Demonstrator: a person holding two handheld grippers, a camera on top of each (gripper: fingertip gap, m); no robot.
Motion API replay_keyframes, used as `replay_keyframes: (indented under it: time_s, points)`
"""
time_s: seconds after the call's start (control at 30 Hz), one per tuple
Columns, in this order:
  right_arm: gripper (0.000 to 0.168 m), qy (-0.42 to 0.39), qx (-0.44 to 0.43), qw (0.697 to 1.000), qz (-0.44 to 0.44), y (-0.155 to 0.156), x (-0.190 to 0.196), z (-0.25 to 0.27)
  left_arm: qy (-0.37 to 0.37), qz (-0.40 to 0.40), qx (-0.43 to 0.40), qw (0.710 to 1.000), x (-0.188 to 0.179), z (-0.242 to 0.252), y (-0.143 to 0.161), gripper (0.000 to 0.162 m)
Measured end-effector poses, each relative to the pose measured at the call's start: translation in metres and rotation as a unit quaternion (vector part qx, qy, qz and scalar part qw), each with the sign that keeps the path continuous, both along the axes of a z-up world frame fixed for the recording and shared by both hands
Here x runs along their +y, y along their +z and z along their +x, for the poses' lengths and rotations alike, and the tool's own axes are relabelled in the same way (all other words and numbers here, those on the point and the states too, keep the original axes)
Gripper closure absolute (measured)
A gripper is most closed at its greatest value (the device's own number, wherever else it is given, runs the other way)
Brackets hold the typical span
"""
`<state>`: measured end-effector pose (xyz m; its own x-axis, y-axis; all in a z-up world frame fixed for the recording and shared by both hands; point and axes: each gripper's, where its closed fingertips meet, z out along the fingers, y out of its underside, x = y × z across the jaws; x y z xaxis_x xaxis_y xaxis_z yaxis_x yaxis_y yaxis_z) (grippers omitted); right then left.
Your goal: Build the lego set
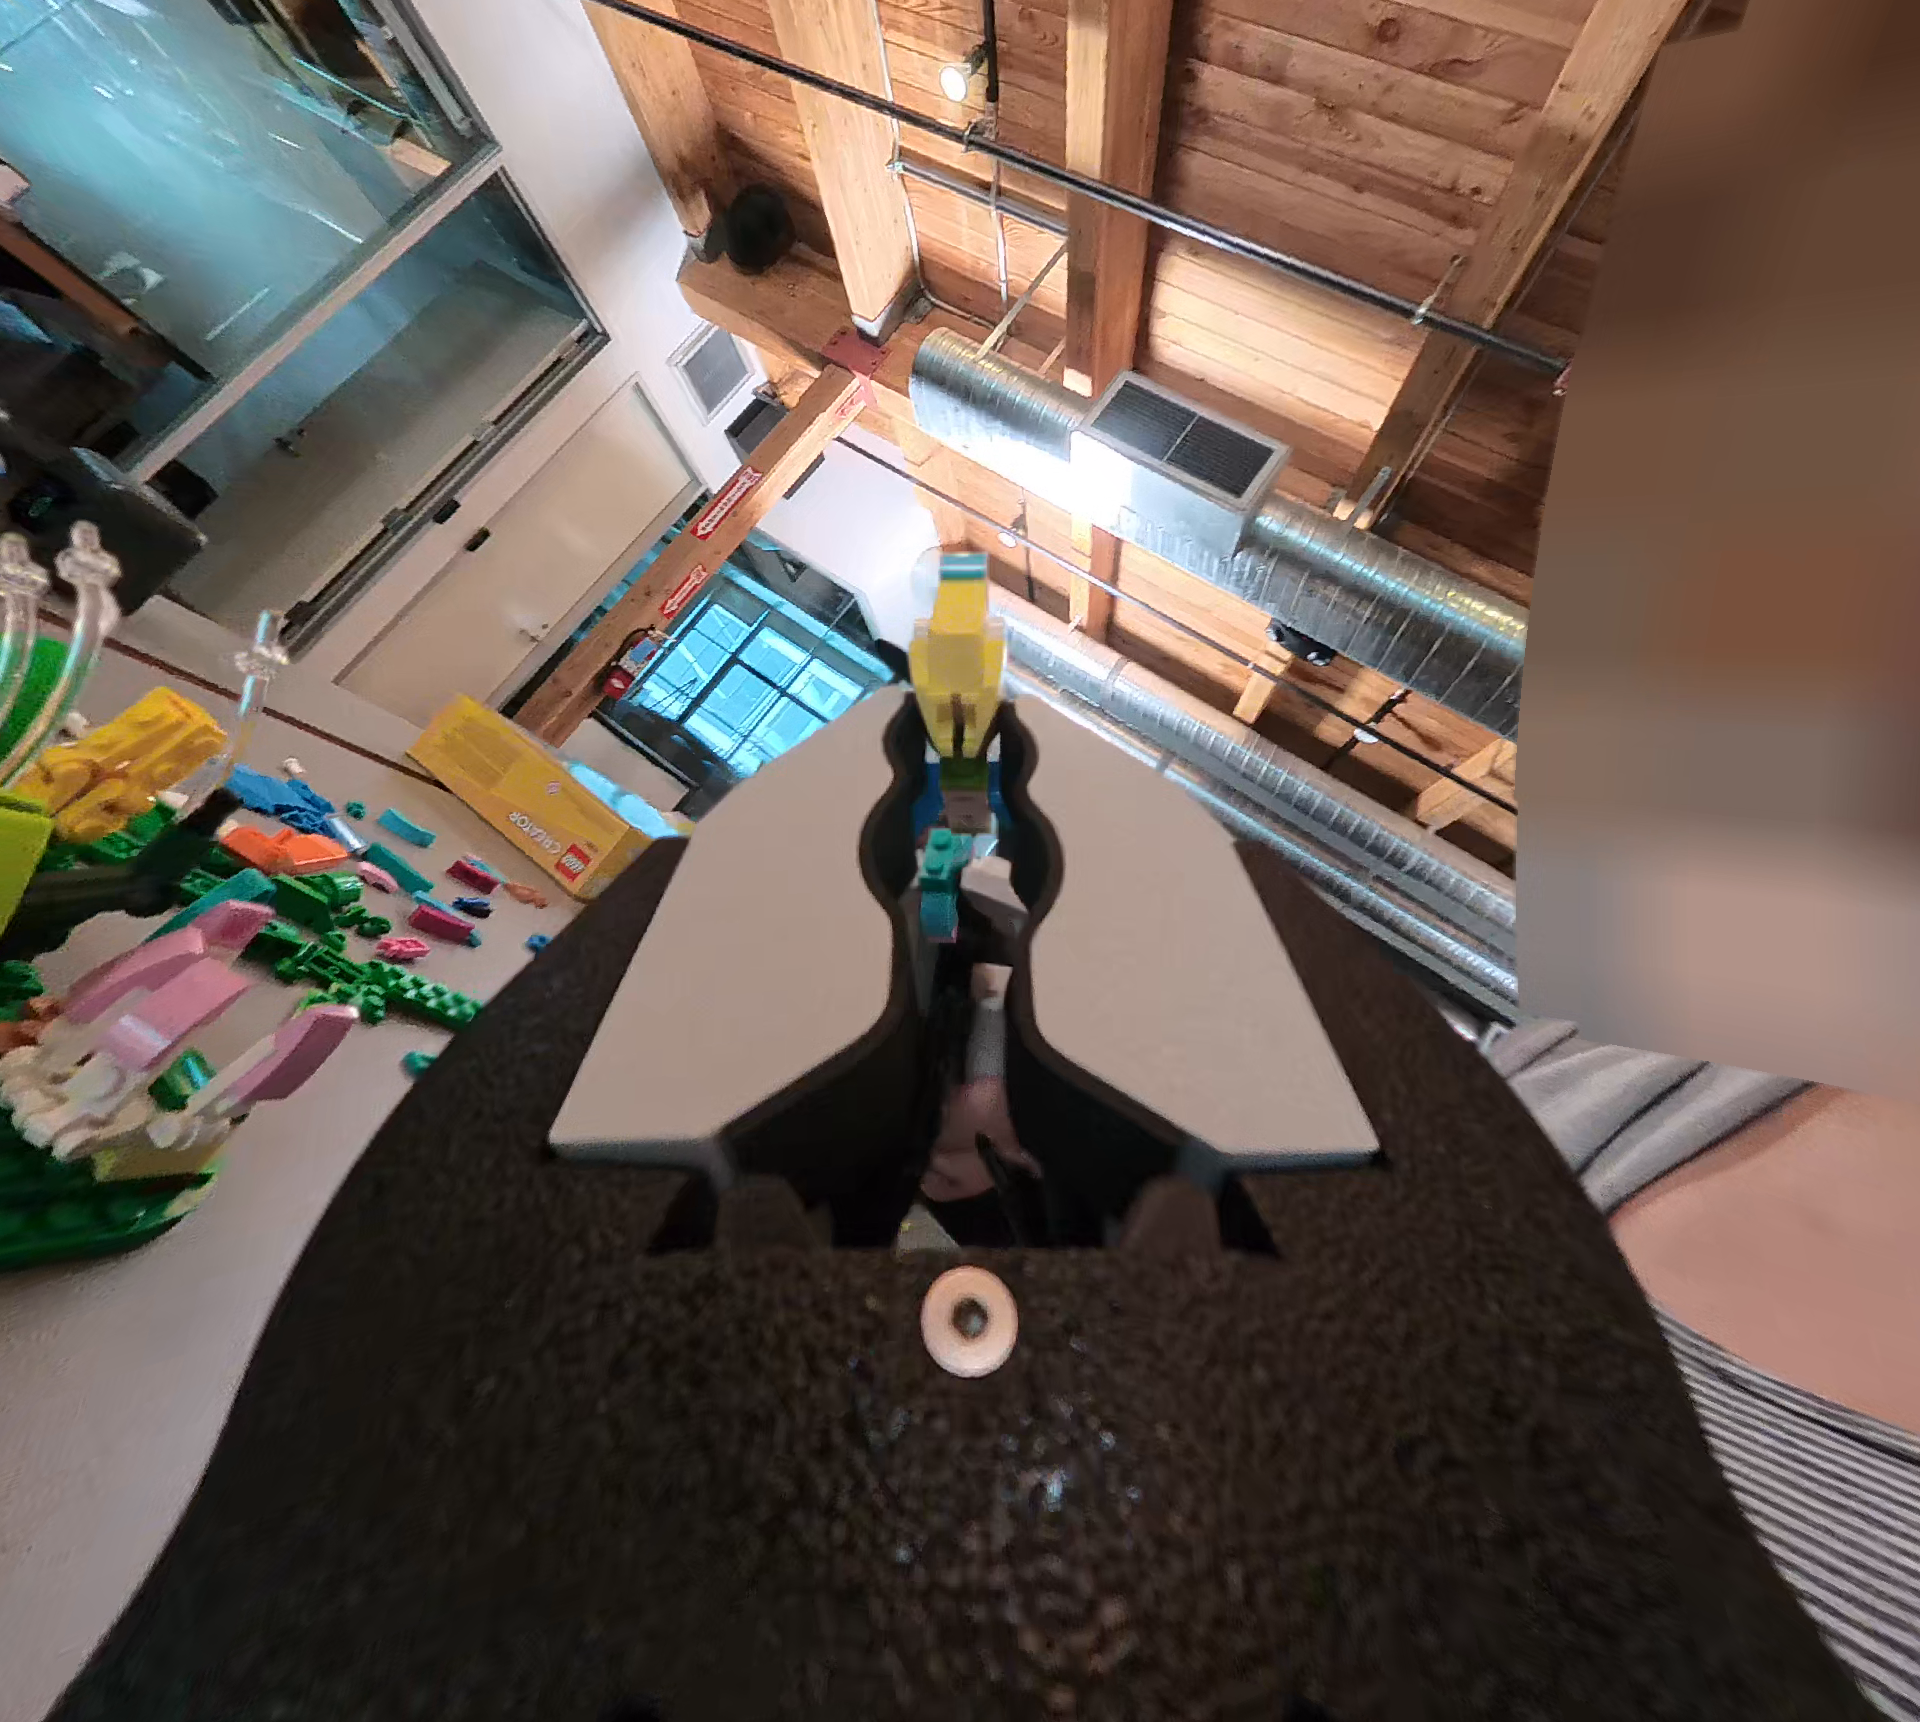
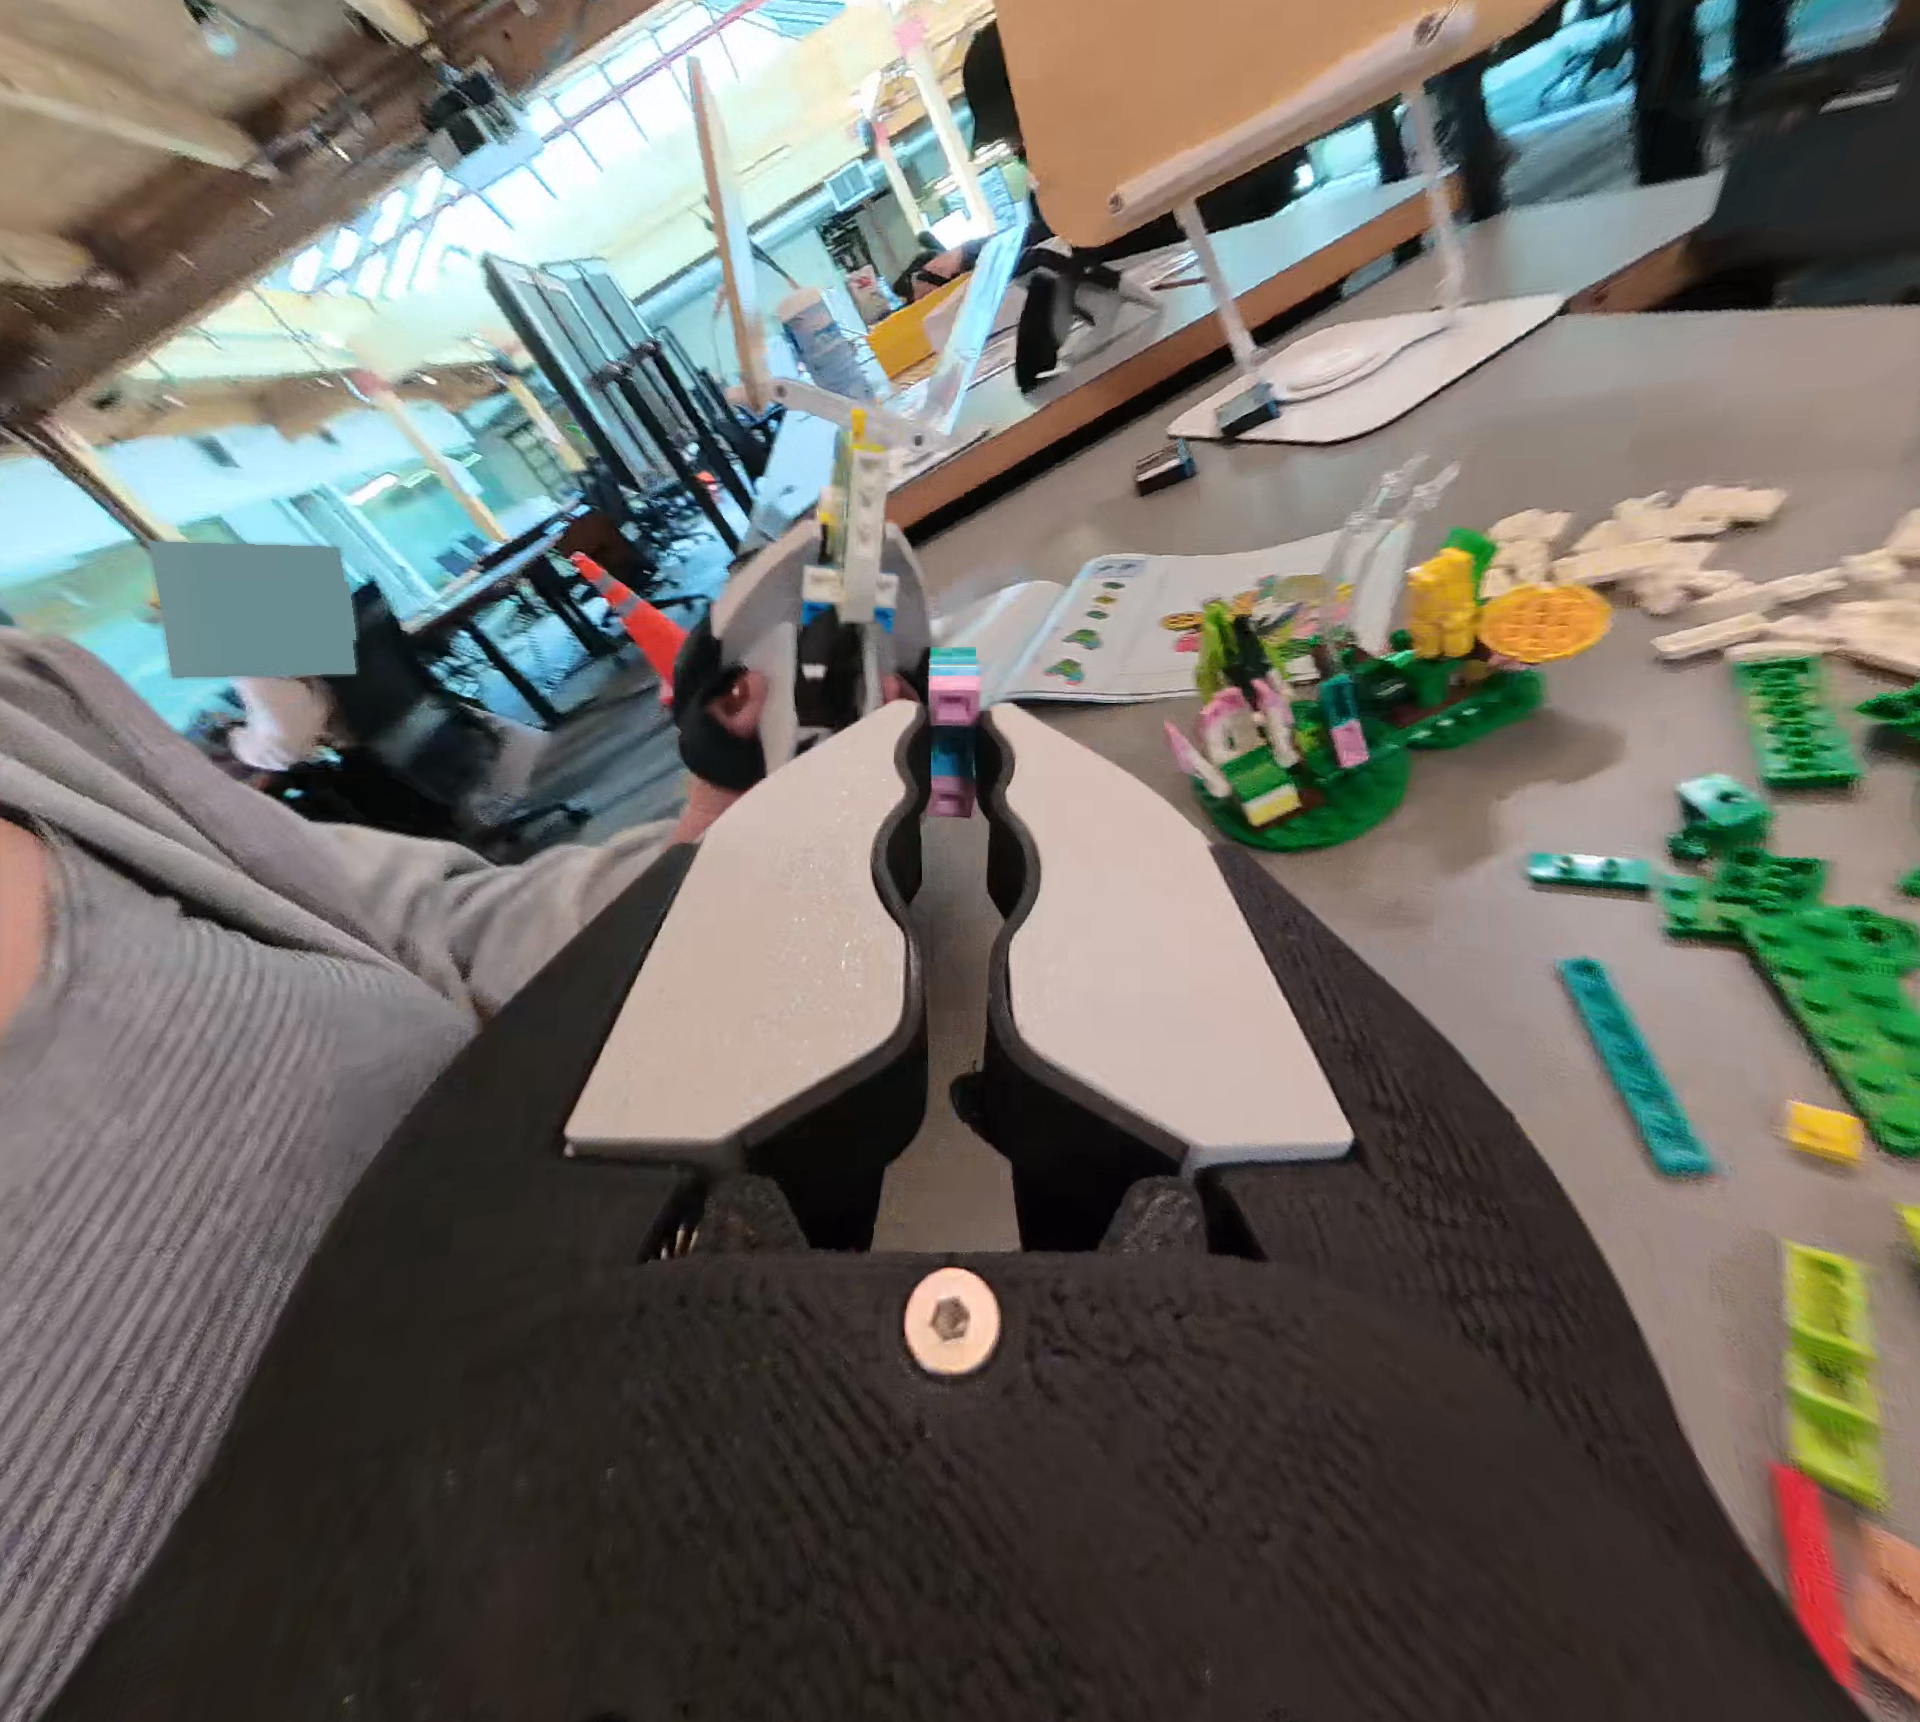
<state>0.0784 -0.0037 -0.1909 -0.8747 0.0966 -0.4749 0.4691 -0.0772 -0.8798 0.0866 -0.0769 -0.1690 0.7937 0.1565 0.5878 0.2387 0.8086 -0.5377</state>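
My left gripper (image 1: 954, 722) points up toward the ceiling and is shut on a small lego assembly (image 1: 954, 649) of yellow, teal, blue and white bricks that sticks out past the fingertips. My right gripper (image 2: 954, 722) is shut on a small pink and teal brick stack (image 2: 954, 696). In the right wrist view the left gripper (image 2: 857, 576) is held up just beyond and left of the stack, with its white and yellow assembly (image 2: 862, 498) upright. The partly built set (image 2: 1351, 737) on green bases stands on the table to the right.
An open instruction booklet (image 2: 1101, 633) lies behind the set. White bricks (image 2: 1714, 571), green plates (image 2: 1818, 945), a teal strip (image 2: 1631, 1064) and lime pieces (image 2: 1834, 1360) lie at right. A yellow box (image 1: 540, 799) and loose bricks (image 1: 343, 883) lie on the table (image 1: 156, 1412). A grey sleeve (image 2: 208, 945) is at left. The gap from one gripper's tips to the other's is roughly 9 cm. The partly built set (image 2: 1351, 737) is about 15 cm from both grippers' fingertips.
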Motion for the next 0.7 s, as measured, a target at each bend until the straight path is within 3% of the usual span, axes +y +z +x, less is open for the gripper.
replay_keyframes:
  time_s: [0.27, 0.7]
  points:
    - [0.162, 0.078, -0.044, 0.994, -0.066, 0.033, -0.029, 0.012, -0.09, 0.09, 0.027, 0.992, -0.003, 0.013, 0.005, 0.149]
    - [0.162, 0.088, -0.029, 0.995, -0.033, 0.026, -0.041, 0.018, -0.097, 0.065, 0.027, 0.993, 0.004, 0.014, 0.003, 0.149]
